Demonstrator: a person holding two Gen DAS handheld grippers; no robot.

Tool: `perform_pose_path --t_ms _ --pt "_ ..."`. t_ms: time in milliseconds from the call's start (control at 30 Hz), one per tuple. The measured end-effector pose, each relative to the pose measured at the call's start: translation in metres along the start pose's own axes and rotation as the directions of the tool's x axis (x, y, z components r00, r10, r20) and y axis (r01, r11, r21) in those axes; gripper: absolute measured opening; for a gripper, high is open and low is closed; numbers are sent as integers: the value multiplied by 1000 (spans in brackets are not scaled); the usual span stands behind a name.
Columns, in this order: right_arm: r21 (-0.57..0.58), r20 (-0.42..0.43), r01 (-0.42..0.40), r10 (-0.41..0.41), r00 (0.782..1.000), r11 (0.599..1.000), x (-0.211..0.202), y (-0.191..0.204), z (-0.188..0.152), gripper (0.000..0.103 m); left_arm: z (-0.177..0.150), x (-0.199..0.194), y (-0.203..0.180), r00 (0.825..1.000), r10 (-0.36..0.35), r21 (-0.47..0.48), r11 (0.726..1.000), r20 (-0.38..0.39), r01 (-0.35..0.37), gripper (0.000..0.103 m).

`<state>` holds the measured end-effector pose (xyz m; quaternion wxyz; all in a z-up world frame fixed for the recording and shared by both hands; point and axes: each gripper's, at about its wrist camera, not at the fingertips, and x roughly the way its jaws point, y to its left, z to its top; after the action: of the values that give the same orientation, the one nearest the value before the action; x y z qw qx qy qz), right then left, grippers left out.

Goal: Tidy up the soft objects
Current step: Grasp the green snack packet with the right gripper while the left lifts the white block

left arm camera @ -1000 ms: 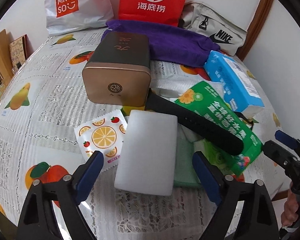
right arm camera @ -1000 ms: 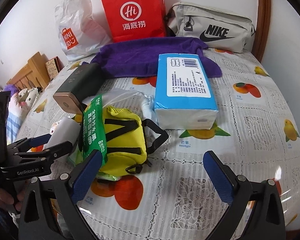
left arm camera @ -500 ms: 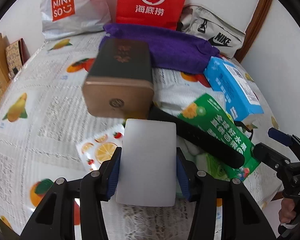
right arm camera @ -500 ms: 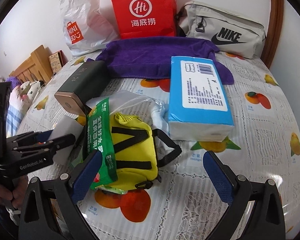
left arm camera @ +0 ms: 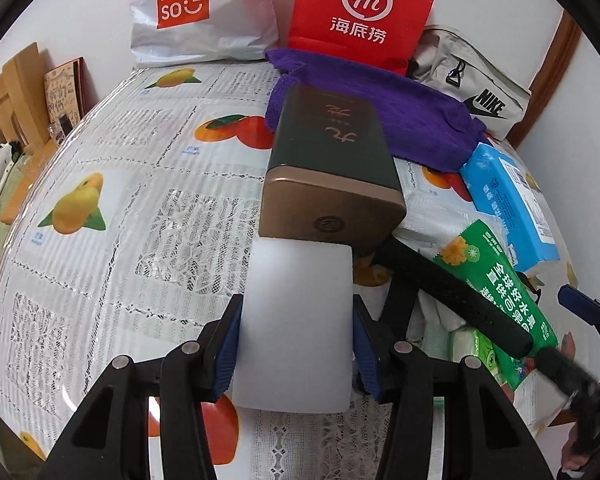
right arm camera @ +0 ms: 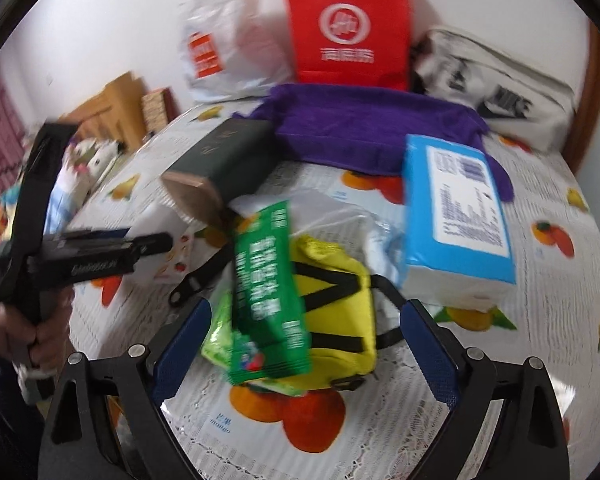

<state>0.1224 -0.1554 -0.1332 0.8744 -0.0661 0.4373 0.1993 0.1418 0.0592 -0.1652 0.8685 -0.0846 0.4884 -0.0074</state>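
Observation:
My left gripper (left arm camera: 296, 308) is shut on a white foam block (left arm camera: 296, 332), with the blue pads pressed against its two long sides. The block's far end reaches the bronze end of a dark green tin (left arm camera: 332, 176). My right gripper (right arm camera: 304, 312) stands open, low over the cloth. A yellow pouch (right arm camera: 340, 304) with black straps and a green snack packet (right arm camera: 266, 280) lie between its fingers, touching neither pad. A purple towel (right arm camera: 364, 128) lies at the back, and a blue tissue pack (right arm camera: 456, 208) sits beside the pouch.
A fruit-print tablecloth (left arm camera: 140, 220) covers the table. Along the wall stand a white Miniso bag (left arm camera: 196, 12), a red paper bag (left arm camera: 360, 12) and a grey Nike bag (left arm camera: 476, 84). A black strap (left arm camera: 452, 296) crosses the green packet. Wooden furniture (left arm camera: 16, 92) stands off the left edge.
My left gripper closed on the white block and carried it toward the tin, covering the fruit-print sachet. My right gripper moved forward until the yellow pouch lay between its fingers.

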Motion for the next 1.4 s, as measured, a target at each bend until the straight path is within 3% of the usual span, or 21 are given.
perform_pose_path --t_ms 233,300,367,433,767,933,1167,1400 --pt "-186 -14 123 -128 992 975 14 29 -11 88 -5 -3 2 1000 6 -3 1000 -3 -6 48" --pt "-221 -6 157 -163 987 963 19 35 -11 75 -5 -4 2 1000 3 -5 1000 -4 -3 48" --pt "-241 -18 171 -180 983 955 23 37 -10 46 -6 -5 2 1000 5 -6 1000 -3 -5 48" --pt "-256 -34 158 -172 985 954 24 38 -10 30 -7 -7 4 1000 5 -9 1000 -1 -5 48" --pt "-155 43 129 -124 991 979 -16 14 -20 13 -10 -14 3 1000 9 -13 1000 13 -9 48" --pt "-83 60 72 -67 996 994 -25 -1 -27 4 -13 -15 1 1000 14 -14 1000 13 -14 48" --pt "-29 92 83 -80 993 996 -45 -20 -37 4 -17 -19 -2 999 28 -11 1000 25 -28 48" --pt "27 92 142 -143 985 990 -62 -45 -61 4 -19 -23 -2 999 39 -16 999 33 -39 48"
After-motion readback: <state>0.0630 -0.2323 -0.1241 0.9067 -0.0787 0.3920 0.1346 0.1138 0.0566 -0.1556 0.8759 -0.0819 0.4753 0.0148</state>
